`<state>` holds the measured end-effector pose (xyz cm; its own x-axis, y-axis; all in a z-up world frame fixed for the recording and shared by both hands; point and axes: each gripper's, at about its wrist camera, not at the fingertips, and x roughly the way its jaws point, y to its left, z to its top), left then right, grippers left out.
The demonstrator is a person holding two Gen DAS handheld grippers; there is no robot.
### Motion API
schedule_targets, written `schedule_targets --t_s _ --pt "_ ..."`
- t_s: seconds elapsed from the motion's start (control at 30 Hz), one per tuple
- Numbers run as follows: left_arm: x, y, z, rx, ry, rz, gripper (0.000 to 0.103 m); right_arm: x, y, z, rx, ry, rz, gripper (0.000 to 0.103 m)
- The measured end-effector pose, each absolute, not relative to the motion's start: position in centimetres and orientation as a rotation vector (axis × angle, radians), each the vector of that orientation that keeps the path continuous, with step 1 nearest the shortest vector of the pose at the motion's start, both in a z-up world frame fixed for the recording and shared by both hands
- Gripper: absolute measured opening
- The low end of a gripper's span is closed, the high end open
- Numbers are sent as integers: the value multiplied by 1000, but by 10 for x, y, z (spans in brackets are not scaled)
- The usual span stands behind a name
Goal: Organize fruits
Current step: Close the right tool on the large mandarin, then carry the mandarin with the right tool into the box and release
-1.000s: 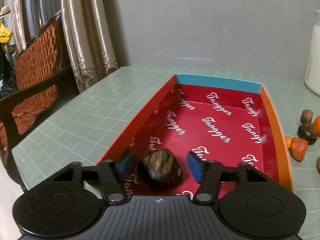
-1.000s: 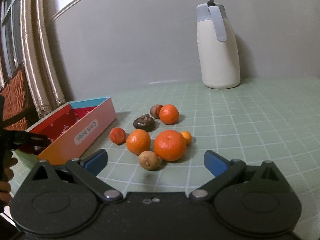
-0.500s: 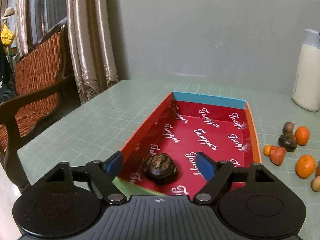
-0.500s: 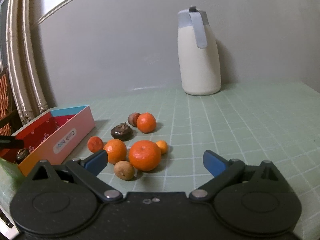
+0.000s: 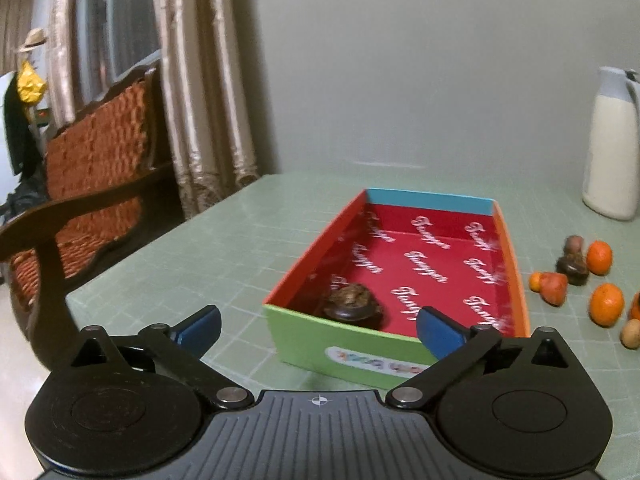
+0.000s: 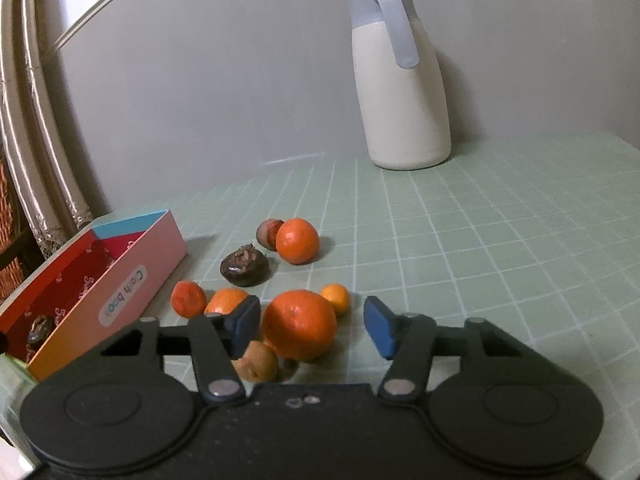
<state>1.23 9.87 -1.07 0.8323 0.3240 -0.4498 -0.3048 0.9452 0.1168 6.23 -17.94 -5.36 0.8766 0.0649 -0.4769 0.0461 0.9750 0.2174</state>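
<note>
A box (image 5: pixel 344 342) with a red printed inside lies on the green gridded table, and a dark wrinkled fruit (image 5: pixel 352 306) rests in its near end. My left gripper (image 5: pixel 318 328) hangs just short of the box's green front wall, jaws opening wide, with nothing between them. Right of the box (image 6: pixel 120 280) lies a cluster of fruit. My right gripper (image 6: pixel 312 326) is closing around the large orange (image 6: pixel 300 324). Its left pad sits at the peel, while a gap shows at the right pad. A small tan fruit (image 6: pixel 256 362) lies just under the left finger.
Around the large orange lie smaller oranges (image 6: pixel 298 240) (image 6: pixel 226 300), a tiny orange (image 6: pixel 336 298), a reddish fruit (image 6: pixel 188 298), a dark fruit (image 6: pixel 244 266) and a brown one (image 6: pixel 266 232). A cream flask (image 6: pixel 402 92) stands at the back. A wicker chair (image 5: pixel 80 168) and curtains (image 5: pixel 200 80) border the table's left edge.
My left gripper opened wider and drew back out of the box, leaving the dark fruit inside. My right gripper came down onto the large orange and its jaws narrowed around it.
</note>
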Motion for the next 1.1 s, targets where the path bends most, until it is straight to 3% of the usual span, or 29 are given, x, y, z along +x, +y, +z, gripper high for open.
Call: schedule_targets --t_s 0.1,0.2,0.67,1.1 --pt "9 109 -11 14 471 363 103 66 -180 -57 250 515 26 52" --pt "10 118 -13 -5 487 382 103 68 -178 -61 274 535 53 42" --pt "4 152 -17 -71 488 478 103 56 -161 -45 244 416 113 41" --pt "-12 196 -23 -125 498 574 103 64 -87 -24 174 395 369 41"
